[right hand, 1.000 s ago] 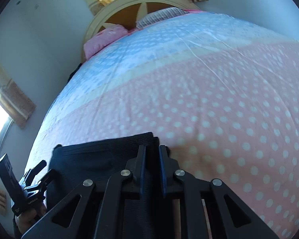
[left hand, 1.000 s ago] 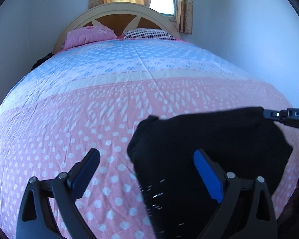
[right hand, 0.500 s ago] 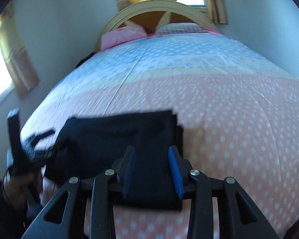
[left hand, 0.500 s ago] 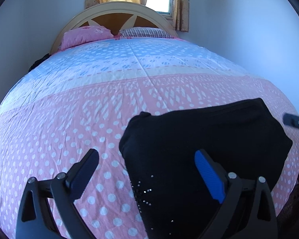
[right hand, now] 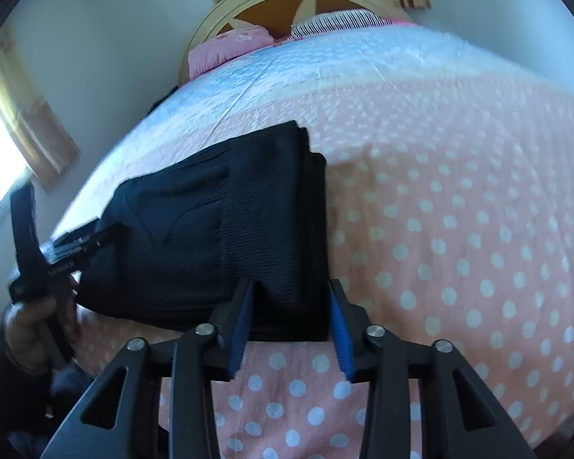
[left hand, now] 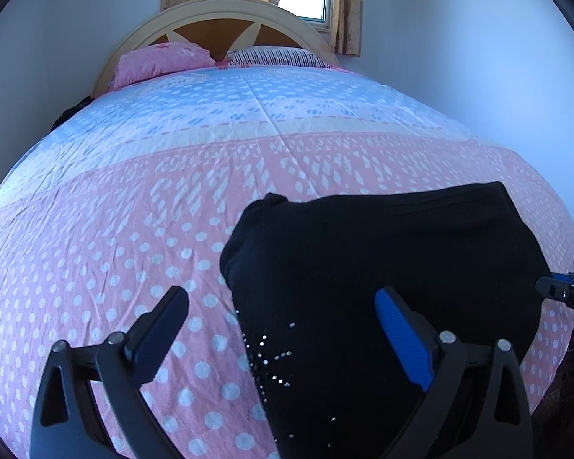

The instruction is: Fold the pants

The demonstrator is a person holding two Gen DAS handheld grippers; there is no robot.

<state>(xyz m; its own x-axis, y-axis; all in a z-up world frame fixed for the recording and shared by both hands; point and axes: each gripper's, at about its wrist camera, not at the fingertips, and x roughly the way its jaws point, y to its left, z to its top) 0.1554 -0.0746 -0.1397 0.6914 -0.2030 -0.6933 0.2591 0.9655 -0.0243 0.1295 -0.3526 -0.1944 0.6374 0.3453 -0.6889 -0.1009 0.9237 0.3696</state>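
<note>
The pants point(right hand: 225, 225) lie folded in a compact black stack near the bed's point(left hand: 141, 199) foot edge. The right gripper point(right hand: 291, 329) has released them and backed off, fingers now moderately apart, empty. The left gripper point(left hand: 283, 329) hovers wide, empty. Folding appears essentially complete.

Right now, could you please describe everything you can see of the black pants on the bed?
The black pants lie folded into a compact, roughly rectangular stack on the pink polka-dot bedspread, near its foot end. The fabric looks soft and knitted, with a ribbed band along one side and layered edges visible there. Small sparkly studs dot the nearer part. The left gripper and the right gripper are both open beside it, and neither is gripping it.
</note>
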